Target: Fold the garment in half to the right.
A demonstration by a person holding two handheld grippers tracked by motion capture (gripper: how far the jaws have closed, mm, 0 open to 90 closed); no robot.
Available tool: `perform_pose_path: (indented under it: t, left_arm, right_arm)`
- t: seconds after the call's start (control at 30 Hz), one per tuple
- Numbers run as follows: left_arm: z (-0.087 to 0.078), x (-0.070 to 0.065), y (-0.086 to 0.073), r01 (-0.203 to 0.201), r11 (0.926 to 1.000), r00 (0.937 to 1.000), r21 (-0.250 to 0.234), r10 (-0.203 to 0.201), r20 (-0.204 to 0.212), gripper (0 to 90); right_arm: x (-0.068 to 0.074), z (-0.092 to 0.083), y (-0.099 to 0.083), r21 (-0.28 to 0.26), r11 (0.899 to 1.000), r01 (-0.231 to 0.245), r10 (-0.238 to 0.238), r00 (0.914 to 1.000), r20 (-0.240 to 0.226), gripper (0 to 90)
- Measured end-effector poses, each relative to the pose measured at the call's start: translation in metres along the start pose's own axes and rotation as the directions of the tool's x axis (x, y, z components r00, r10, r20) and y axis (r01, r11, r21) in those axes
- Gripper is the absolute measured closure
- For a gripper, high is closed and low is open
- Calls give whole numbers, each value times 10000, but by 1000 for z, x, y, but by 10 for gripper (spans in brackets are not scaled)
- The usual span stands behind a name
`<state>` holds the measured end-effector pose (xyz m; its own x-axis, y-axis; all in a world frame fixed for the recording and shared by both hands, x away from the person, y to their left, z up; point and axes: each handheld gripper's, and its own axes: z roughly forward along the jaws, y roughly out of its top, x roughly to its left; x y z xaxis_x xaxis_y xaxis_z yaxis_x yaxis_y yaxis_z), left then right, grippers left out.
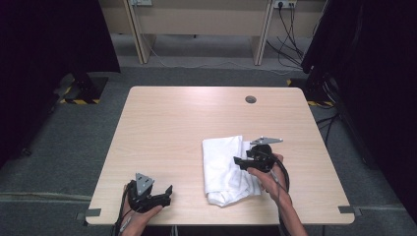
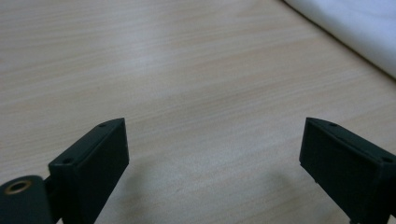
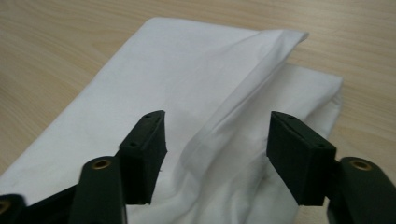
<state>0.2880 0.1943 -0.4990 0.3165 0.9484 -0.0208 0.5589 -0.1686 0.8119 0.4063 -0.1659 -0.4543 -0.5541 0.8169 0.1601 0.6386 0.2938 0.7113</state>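
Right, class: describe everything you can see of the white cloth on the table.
The white cloth is plain, thin-looking fabric, loosely folded into a rough rectangle with several layers. One upper layer forms a raised fold ridge, and the near end is bunched and creased. It lies flat on the wooden table, on its right half towards the near edge. The right hand-held gripper hangs over it, jaws apart either side of the ridge, not pressing on it.

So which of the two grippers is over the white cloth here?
The right gripper: it sits over the folded white cloth, jaws apart above a fold. The left gripper rests at the table's near edge, over bare wood.
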Motion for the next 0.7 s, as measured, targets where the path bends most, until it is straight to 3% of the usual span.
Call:
perform_pose_path:
  t: [0.17,0.23,0.47,0.6,0.7]
  left_arm:
    - [3,-1,-2,-97,9994,9999,318,95,66,70]
    - [3,-1,-2,-68,9995,10000,314,67,27,67]
    - [3,-1,-2,-68,9995,10000,317,67,27,63]
    - [3,-1,-2,-67,9995,10000,315,66,31,62]
    - [3,-1,-2,-81,9995,10000,311,80,49,62]
  right_arm:
    - [2,15,-4,561,9983,124,-108,9995,-292,545]
    - [0,17,-5,515,9986,96,-80,9995,-317,620]
    - [1,7,-1,-127,9978,645,-649,9972,-374,852]
    - [3,-8,5,-771,9940,771,-802,9961,-378,872]
    - [5,-27,13,-1300,9883,801,-891,9939,-645,872]
